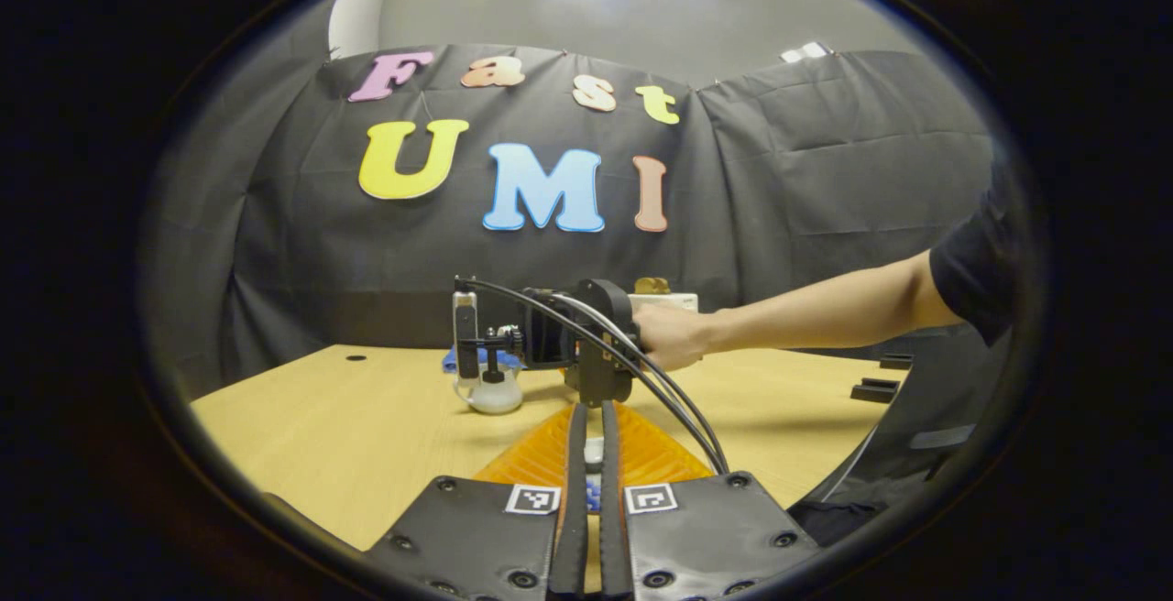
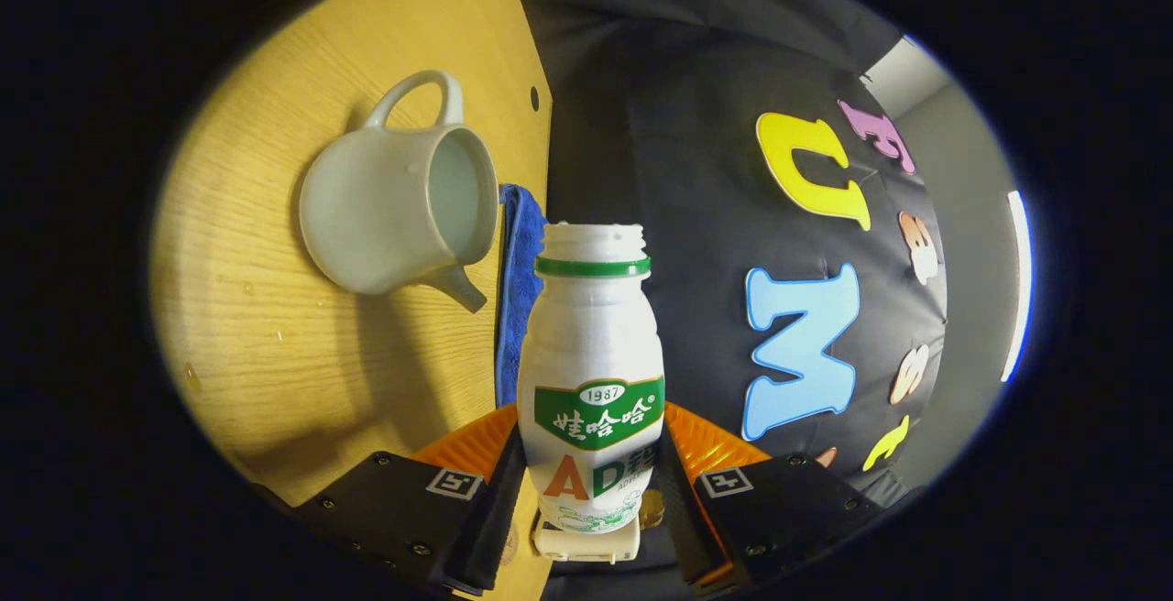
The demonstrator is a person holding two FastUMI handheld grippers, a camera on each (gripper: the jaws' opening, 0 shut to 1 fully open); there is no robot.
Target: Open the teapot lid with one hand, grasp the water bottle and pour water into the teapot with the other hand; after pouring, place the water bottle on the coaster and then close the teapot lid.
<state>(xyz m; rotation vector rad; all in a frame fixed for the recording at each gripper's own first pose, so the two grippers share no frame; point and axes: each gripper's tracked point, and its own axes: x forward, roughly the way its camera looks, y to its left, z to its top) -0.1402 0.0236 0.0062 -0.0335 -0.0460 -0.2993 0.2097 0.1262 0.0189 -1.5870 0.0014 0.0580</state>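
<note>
As seen from the left gripper view
Left gripper (image 1: 594,482): low over the bench (image 1: 367,436), its fingers nearly together with a small pale and blue thing pinched between them; what it is I cannot tell
Orange mat (image 1: 641,445): lies on the bench just ahead of those fingers
Right gripper (image 1: 550,340): farther off above the bench, held sideways by a hand (image 1: 674,335) reaching in from the right on a bare forearm with a dark sleeve
Teapot (image 1: 495,392): white, standing on the bench directly under the front of the right gripper
Blue cloth (image 1: 454,361): a bit shows behind the teapot

As seen from the right gripper view
Right gripper (image 2: 591,482): its fingers are clamped on the lower body of the water bottle (image 2: 591,372), one on each side
Water bottle: white with a green ring at the neck, cap off, mouth pointing toward the teapot side of the bench
Teapot (image 2: 385,216): lid off, open top and pale inside visible, spout toward the bottle, handle away from it
Blue cloth (image 2: 518,299): lies on the bench between the teapot and the bottle
Bench (image 2: 266,335): a few drops shine on the wood near the teapot
</note>
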